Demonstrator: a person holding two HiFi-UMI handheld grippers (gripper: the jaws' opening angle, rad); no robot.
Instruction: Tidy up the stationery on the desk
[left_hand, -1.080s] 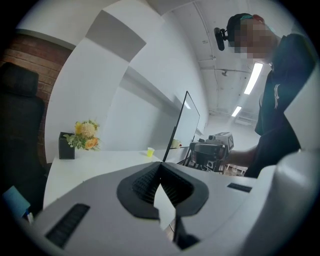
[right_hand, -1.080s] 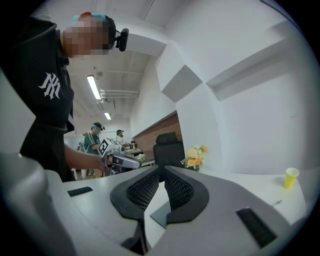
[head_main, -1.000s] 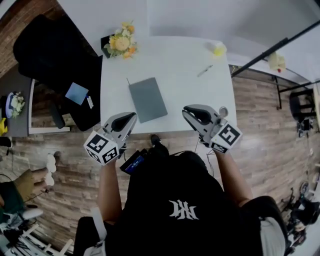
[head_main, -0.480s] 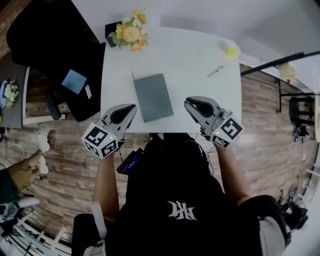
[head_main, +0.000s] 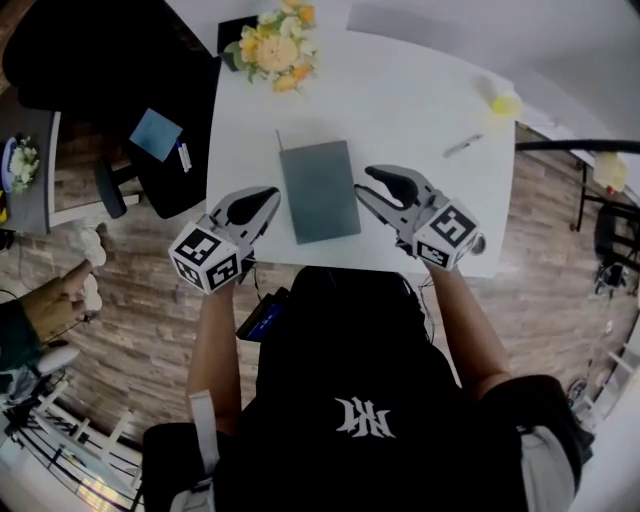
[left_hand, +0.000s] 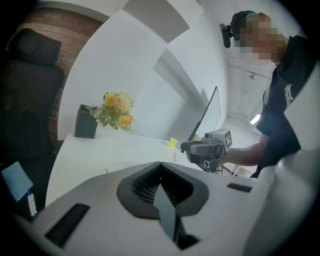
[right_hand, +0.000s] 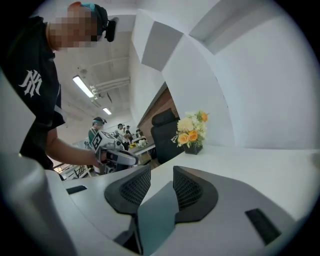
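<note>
A grey notebook lies flat in the middle of the white desk. My right gripper hovers at the notebook's right edge. It is open, and in the right gripper view the grey cover shows through the gap between the jaws. My left gripper is over the desk's near edge, just left of the notebook. It is shut and holds nothing. A pen lies at the far right of the desk. Beyond the pen sits a small yellow object.
A vase of yellow flowers stands at the desk's far left corner. A black office chair and a blue pad are left of the desk. Another person's hand is at the far left, over the wood floor.
Both grippers have moved forward from the desk's near edge toward the notebook. The right one now reaches its right edge, and the left one is close to its left side.
</note>
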